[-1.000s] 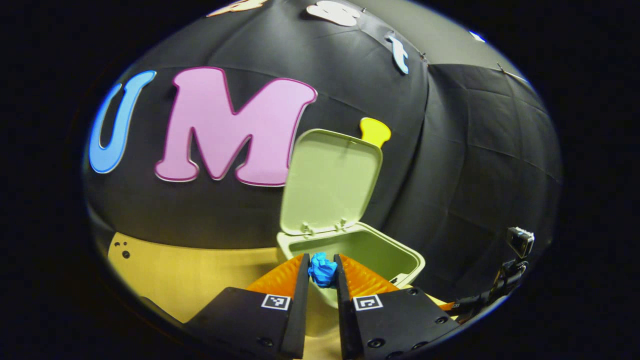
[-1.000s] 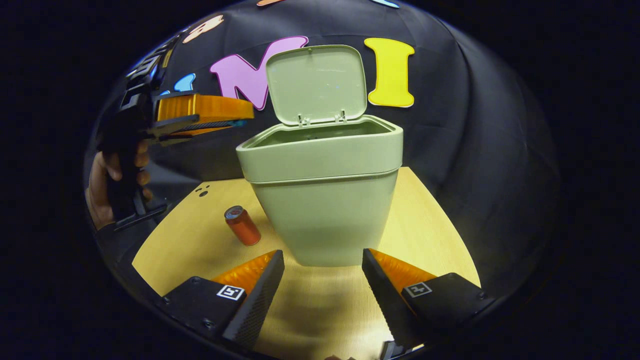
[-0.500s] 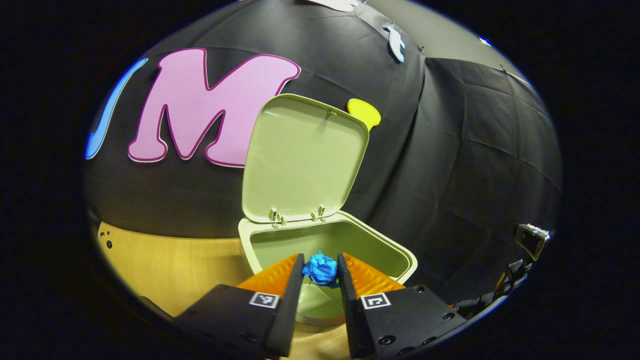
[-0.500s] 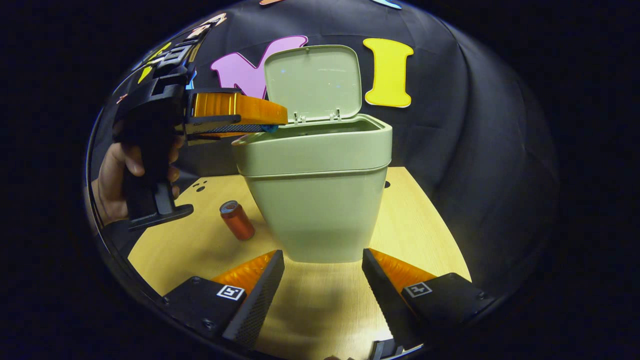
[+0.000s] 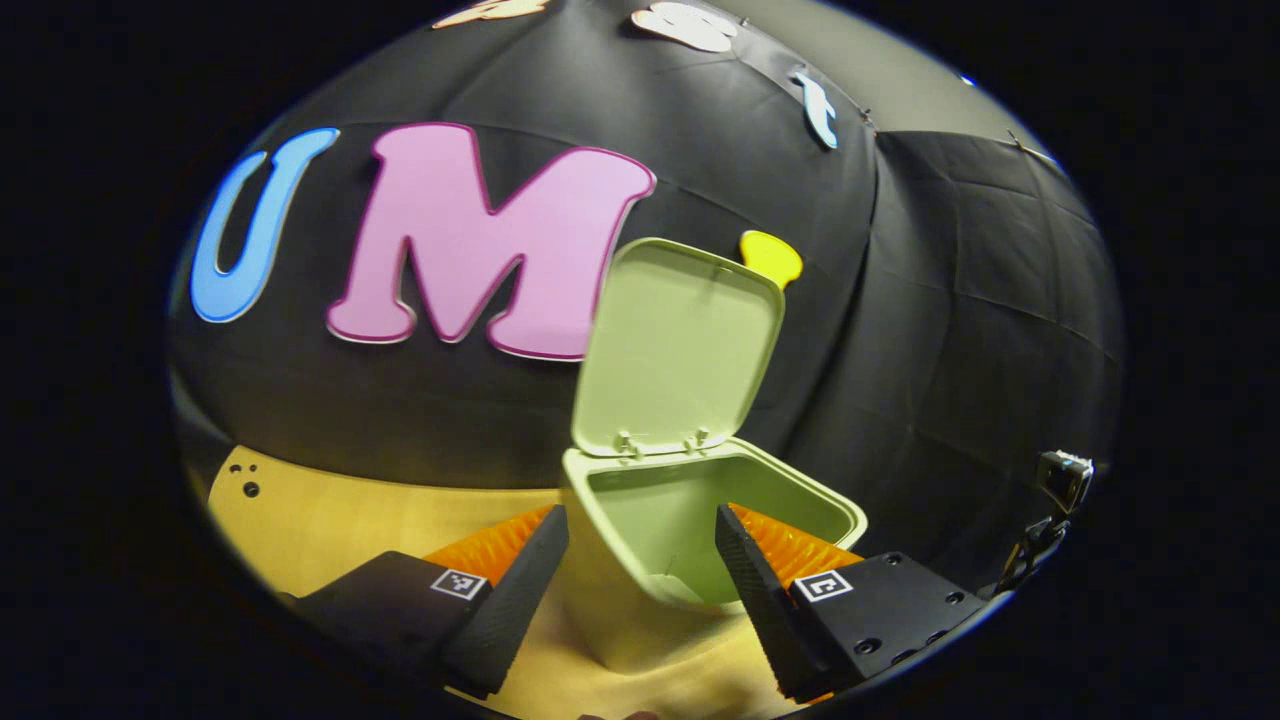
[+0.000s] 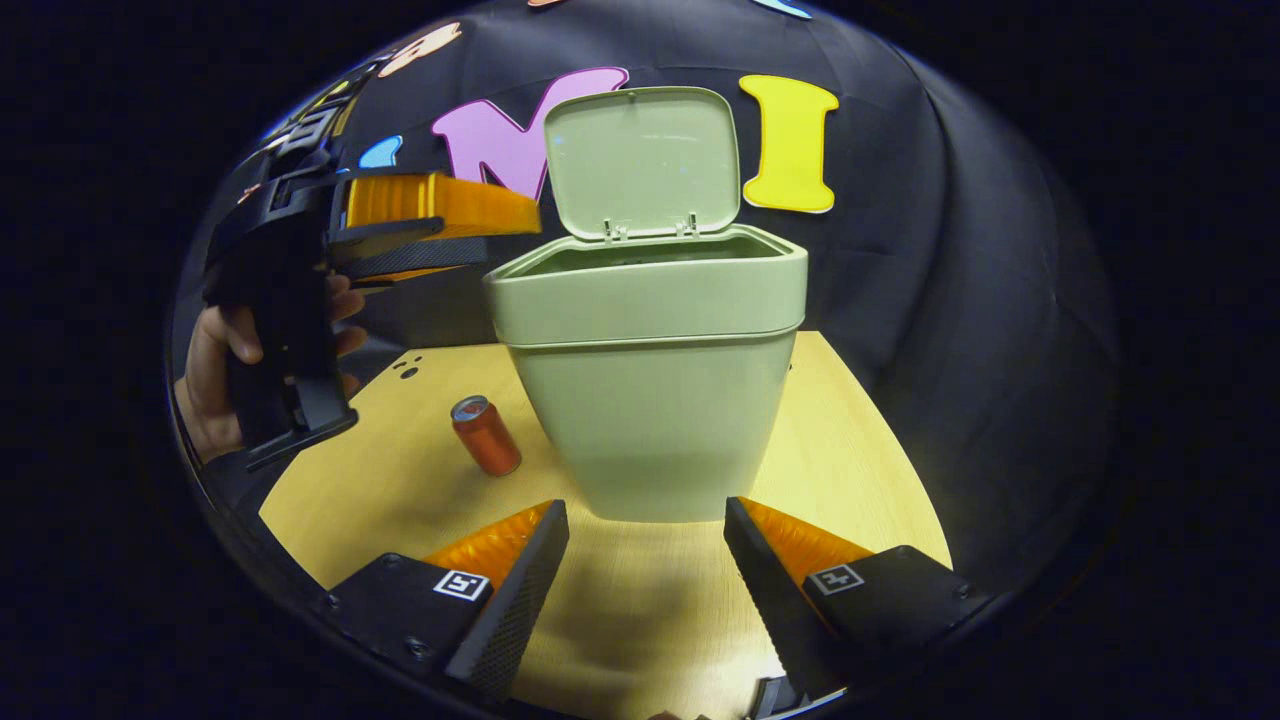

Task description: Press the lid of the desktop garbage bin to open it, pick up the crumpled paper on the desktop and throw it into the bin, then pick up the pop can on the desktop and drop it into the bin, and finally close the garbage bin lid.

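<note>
So our left gripper [image 5: 640, 545] is spread wide with nothing in it, hanging just over the near rim of the bin [image 5: 700, 520], whose lid [image 5: 680, 345] stands straight up. We can't spot the crumpled paper in the opening, so our guess is it's down inside and the paper step is done. Next up is the can [image 6: 486, 435], lying tipped on the table [image 6: 860, 450] just left of the bin. Whichever hand goes for it has to drop low and close across its sides. Our right gripper [image 6: 645, 560] is also spread and empty, low over the table in front of the bin. Pale wood tabletop, black cloth walls around.
</note>
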A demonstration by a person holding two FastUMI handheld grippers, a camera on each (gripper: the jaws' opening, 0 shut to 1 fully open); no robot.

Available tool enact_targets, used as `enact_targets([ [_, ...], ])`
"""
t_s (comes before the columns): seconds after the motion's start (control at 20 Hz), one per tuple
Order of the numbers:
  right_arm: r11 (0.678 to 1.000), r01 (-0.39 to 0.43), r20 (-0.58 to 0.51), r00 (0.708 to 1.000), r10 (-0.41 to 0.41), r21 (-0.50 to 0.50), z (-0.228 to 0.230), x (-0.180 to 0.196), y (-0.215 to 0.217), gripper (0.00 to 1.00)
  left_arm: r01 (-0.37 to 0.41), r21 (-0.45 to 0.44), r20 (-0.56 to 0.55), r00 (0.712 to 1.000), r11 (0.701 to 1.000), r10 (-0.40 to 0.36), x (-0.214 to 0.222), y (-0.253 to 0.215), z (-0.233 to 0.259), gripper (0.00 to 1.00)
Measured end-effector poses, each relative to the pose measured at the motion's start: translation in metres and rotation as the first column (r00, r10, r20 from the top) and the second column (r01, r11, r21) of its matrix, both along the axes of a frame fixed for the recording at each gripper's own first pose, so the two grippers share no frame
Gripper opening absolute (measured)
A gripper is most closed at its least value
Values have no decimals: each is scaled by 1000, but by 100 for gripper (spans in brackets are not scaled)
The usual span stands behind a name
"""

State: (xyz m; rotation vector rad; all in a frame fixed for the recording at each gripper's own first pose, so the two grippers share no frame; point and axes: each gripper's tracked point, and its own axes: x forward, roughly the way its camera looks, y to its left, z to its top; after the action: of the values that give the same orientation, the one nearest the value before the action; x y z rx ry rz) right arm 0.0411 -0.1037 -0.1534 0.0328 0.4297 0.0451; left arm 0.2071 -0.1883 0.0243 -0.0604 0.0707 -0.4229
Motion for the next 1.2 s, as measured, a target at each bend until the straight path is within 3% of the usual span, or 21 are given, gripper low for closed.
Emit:
enact_targets([
  [0.3,1000,-20,-18,1000,19,-16,-7,-7,27,99,-182,90,-31,982,979,186,-47,111,-40,96],
  [0.55,996,-73,-35,997,71,-46,-16,-10,69,100,-278,154,-51,956,948,288,-106,188,-69,96],
  [1.2,979,-166,-60,985,160,-119,-59,41,185,100,-403,128,-211,882,906,422,-196,300,-168,96],
])
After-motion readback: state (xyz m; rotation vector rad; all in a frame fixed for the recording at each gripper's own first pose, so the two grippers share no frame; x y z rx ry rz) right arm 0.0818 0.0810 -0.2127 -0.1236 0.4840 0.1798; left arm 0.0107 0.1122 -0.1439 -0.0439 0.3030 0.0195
